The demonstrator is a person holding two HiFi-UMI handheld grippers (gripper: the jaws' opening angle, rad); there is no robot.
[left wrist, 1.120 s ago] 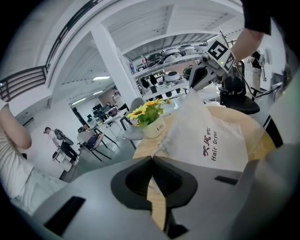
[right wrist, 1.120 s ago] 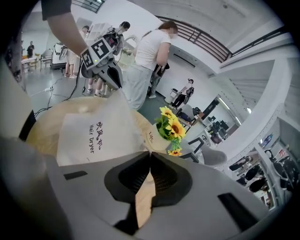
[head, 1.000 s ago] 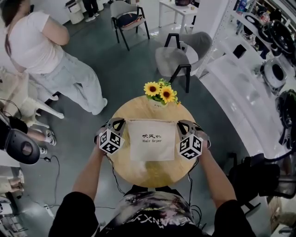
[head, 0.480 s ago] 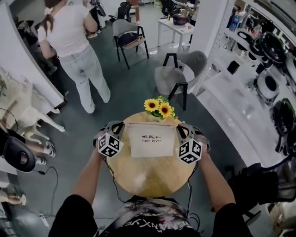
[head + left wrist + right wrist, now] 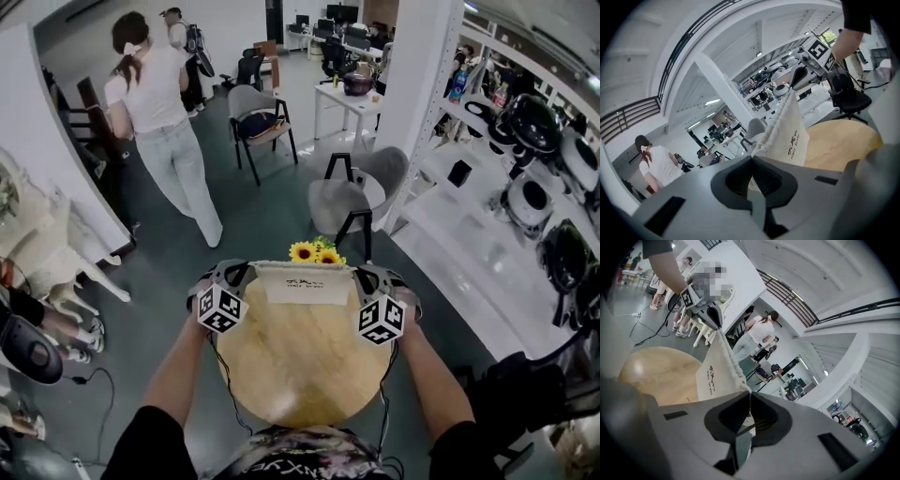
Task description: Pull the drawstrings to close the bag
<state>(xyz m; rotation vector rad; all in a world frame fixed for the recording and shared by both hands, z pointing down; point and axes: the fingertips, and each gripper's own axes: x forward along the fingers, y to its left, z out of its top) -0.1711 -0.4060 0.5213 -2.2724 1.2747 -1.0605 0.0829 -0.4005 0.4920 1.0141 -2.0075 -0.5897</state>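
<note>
Head view: round wooden table [image 5: 300, 366] at centre. Cream bag [image 5: 307, 284] with dark print strung flat between both grippers at table's 12 o'clock edge. Left gripper [image 5: 246, 274] at bag's 9 o'clock corner, right gripper [image 5: 361, 276] at its 3 o'clock corner, marker cubes facing camera. Sunflowers [image 5: 314, 251] just beyond bag at 12 o'clock. Grey chair [image 5: 358, 192] farther out at 12 o'clock. Person in white top [image 5: 167, 122] well off at 10 o'clock, back turned.

Left gripper view: jaws pressed together, no gap, clamped on bag's [image 5: 790, 136] top corner. Gathered top hem running up toward 1 o'clock to right gripper [image 5: 806, 70]. Bag hanging tilted, print sideways, table [image 5: 843, 145] under it at 3 o'clock. Cannot tell whether bag's bottom touches table. Cannot tell cord from cloth inside pinch.

Right gripper view: jaws pressed together likewise, clamped on bag's [image 5: 717, 376] other top corner. Hem stretched taut toward 11 o'clock up to left gripper [image 5: 711, 315]. Table [image 5: 656, 371] at 9 o'clock below bag. Person in white top [image 5: 758, 336] behind at 12 o'clock.
</note>
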